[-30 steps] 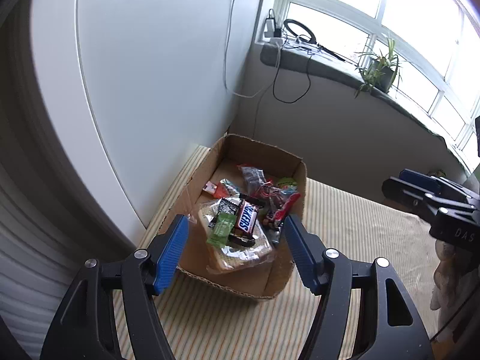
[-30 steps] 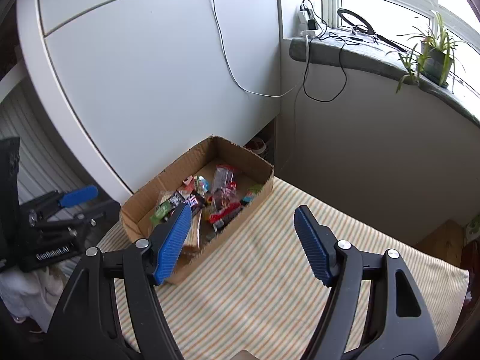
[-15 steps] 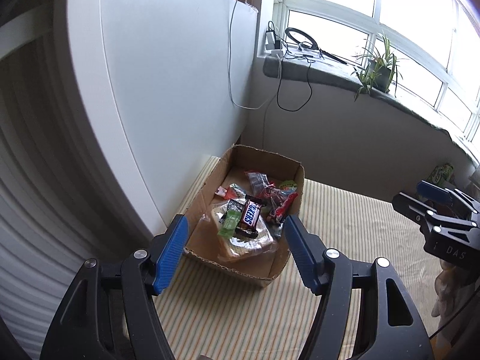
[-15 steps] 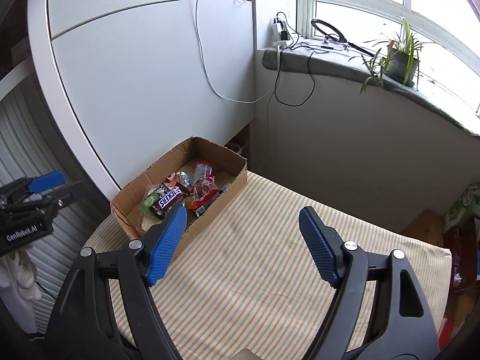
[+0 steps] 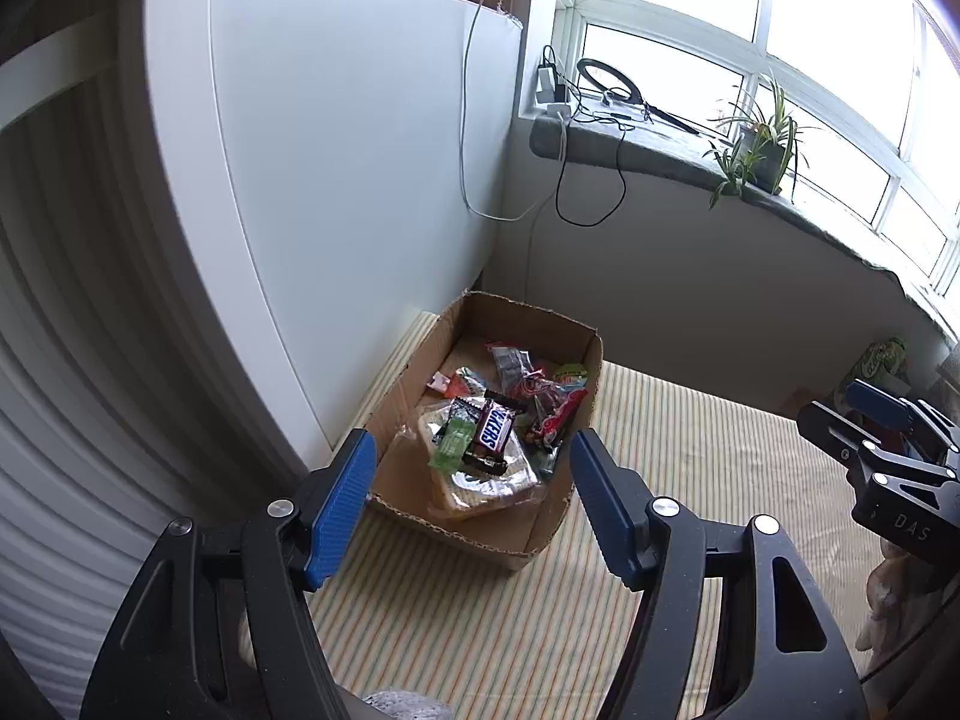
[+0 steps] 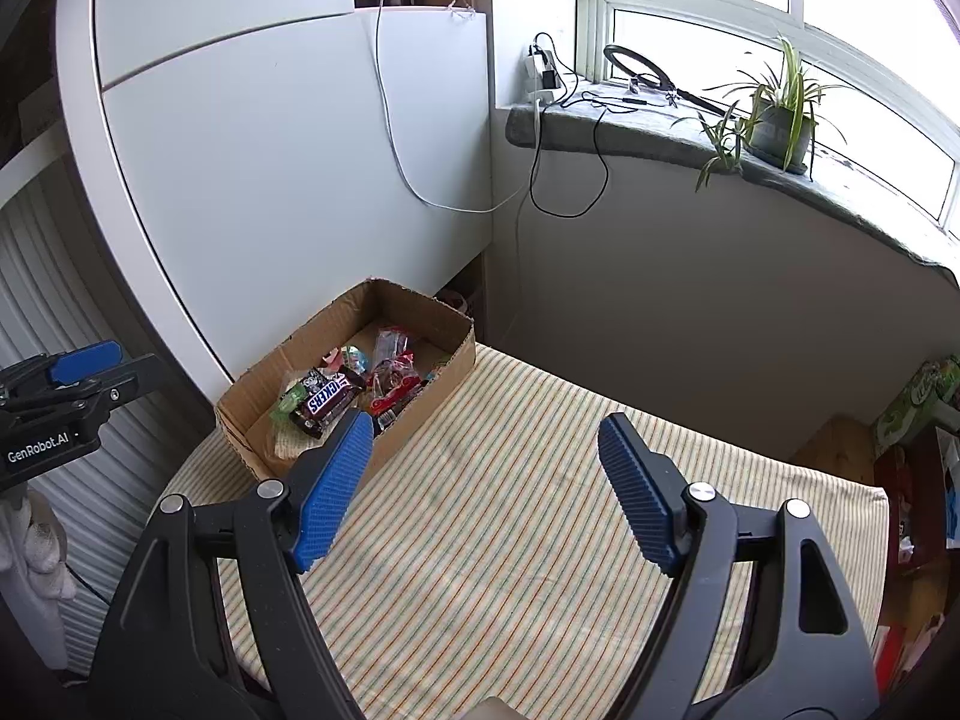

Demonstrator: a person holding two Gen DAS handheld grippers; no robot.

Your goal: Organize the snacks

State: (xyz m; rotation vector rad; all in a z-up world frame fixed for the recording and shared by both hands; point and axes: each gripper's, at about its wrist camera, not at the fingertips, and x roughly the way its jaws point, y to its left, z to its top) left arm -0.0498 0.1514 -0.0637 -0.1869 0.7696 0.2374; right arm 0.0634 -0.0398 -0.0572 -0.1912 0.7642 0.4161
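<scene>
Here the worktop (image 6: 540, 540), under a striped cloth, runs into a corner: a white cabinet (image 6: 300, 180) on one side and a grey wall below a stone windowsill (image 6: 660, 138) on the other. On the sill stand a potted plant (image 6: 777, 120), a ring light (image 6: 636, 69) and a charger whose cables (image 6: 564, 204) hang down the wall.

A cardboard box (image 5: 558, 516) sits on the cloth against the cabinet, at the far corner of the worktop, its top open. Inside lie the snacks (image 5: 516, 408): a Snickers bar (image 5: 495, 426) on top of a green packet (image 5: 453, 450) and a clear bag of bread (image 5: 480, 486), with red, clear and green wrappers further back.

The left gripper (image 5: 471, 492) hangs above the near end of the box, jaws apart and holding nothing. The right gripper (image 6: 483, 480) is over bare cloth beside the box; its jaws have just been opening, stand wide, and nothing is between them. Nothing on the cloth stands between either gripper and the box.
</scene>
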